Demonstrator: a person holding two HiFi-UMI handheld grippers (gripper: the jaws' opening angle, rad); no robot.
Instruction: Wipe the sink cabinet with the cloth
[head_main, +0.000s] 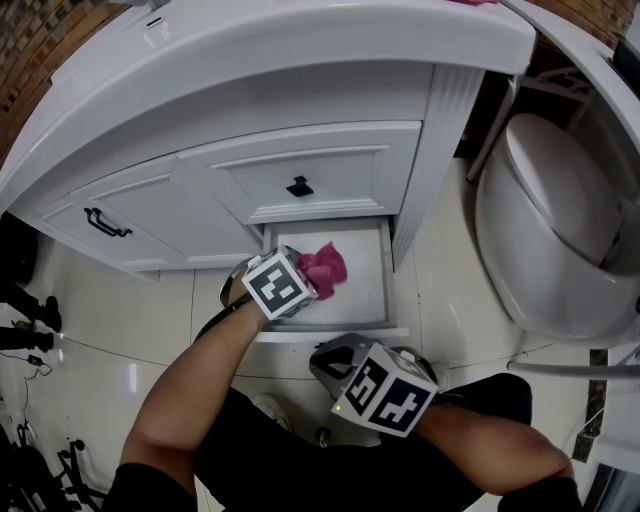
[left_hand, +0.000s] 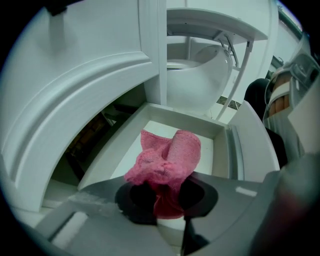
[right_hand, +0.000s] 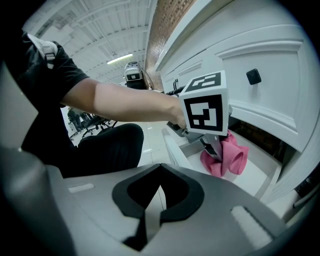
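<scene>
The white sink cabinet (head_main: 200, 190) has its bottom drawer (head_main: 372, 290) pulled out. My left gripper (head_main: 310, 276) reaches into the drawer and is shut on a crumpled pink cloth (head_main: 327, 264), which bunches up beyond the jaws (left_hand: 169, 159) over the drawer's white floor (left_hand: 207, 145). In the right gripper view the same cloth (right_hand: 229, 156) hangs under the left gripper's marker cube (right_hand: 202, 110). My right gripper (head_main: 328, 358) hovers in front of the drawer's front edge, shut with nothing held (right_hand: 149, 212).
A white toilet (head_main: 550, 230) stands to the right of the cabinet. The drawer above has a black knob (head_main: 299, 186), and the left door has a black handle (head_main: 105, 224). Glossy tiled floor (head_main: 120, 340) lies in front. The person's knees are below.
</scene>
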